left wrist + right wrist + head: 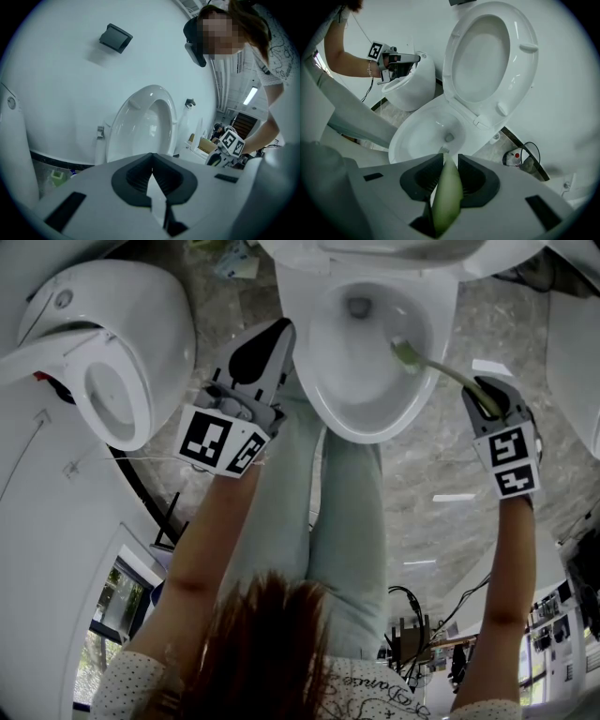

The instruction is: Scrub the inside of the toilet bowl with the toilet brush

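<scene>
Toilet bowl (361,381) on grey marbled floor (422,460)

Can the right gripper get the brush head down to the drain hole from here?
Probably yes. The seat is up, the brush has its head inside the bowl near the drain hole, and nothing lies between them.

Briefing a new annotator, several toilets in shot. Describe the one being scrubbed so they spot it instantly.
In the head view, follow the person's pale trouser legs up the middle: the toilet bowl sits at their top end. Unlike the toilet to its left, it has the green toilet brush reaching inside, held in the right claw.
</scene>
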`<state>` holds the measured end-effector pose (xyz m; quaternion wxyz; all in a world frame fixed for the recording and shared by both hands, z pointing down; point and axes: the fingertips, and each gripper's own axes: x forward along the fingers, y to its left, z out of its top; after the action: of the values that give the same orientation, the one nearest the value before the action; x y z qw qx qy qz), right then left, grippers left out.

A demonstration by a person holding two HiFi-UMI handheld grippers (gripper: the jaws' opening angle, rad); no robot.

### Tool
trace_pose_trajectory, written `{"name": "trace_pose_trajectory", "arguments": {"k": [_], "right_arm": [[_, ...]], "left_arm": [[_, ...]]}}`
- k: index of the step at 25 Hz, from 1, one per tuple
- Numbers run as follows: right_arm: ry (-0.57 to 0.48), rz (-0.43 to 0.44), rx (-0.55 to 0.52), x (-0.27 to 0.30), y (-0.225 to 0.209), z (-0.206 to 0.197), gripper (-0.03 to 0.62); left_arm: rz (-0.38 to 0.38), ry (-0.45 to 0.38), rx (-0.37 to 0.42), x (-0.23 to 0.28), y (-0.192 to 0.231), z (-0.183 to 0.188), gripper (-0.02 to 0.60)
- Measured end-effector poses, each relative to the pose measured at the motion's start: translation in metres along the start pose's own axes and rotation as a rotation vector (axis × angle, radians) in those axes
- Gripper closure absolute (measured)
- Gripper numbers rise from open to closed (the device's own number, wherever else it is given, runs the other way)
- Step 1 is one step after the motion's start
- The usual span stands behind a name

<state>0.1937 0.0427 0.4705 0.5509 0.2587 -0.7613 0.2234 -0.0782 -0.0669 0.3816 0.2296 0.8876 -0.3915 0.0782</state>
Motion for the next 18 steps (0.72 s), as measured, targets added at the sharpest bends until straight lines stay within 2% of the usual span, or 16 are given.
{"name": "trace_pose_trajectory", "arguments": {"k": [10, 18], "right_arm": [[-0.037, -0.061, 0.008, 0.003, -0.018, 0.012, 0.487], [-0.070, -0.092, 0.084, 0.006, -0.029, 0.013, 0.485]], "left_arm": [[0.007, 0.007, -0.007, -0.002, 0.003, -0.005, 0.578], [0.010, 0.008, -0.012, -0.003, 0.006, -0.006, 0.578]]}}
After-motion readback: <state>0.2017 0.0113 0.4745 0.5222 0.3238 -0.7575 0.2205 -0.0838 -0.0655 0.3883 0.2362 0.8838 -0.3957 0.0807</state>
